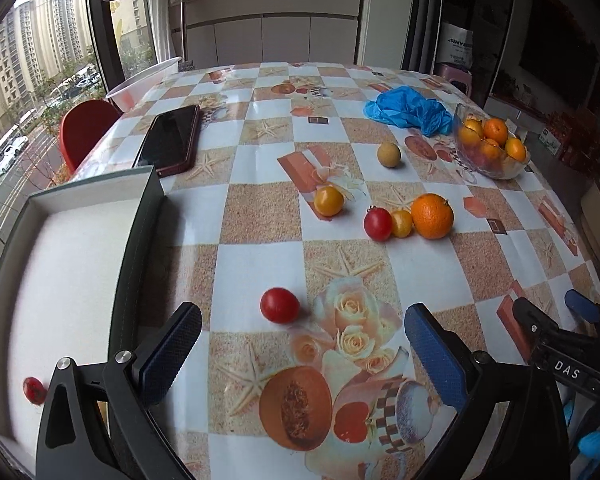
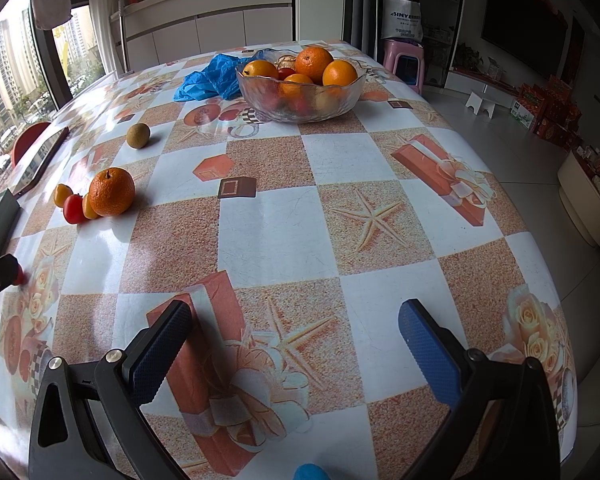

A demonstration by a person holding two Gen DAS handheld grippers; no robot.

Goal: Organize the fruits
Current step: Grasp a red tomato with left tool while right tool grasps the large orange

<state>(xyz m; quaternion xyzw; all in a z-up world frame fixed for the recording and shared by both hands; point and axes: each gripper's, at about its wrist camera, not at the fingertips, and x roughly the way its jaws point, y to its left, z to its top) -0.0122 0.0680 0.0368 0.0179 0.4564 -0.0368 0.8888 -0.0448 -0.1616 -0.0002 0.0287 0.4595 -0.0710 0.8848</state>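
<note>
Right wrist: oranges (image 2: 315, 63) in glass bowl (image 2: 260, 88)

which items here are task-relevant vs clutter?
Job:
red tomato
second red tomato
yellow tomatoes
orange
brown fruit
tray
glass bowl

Lying about:
phone
blue plastic bag
</note>
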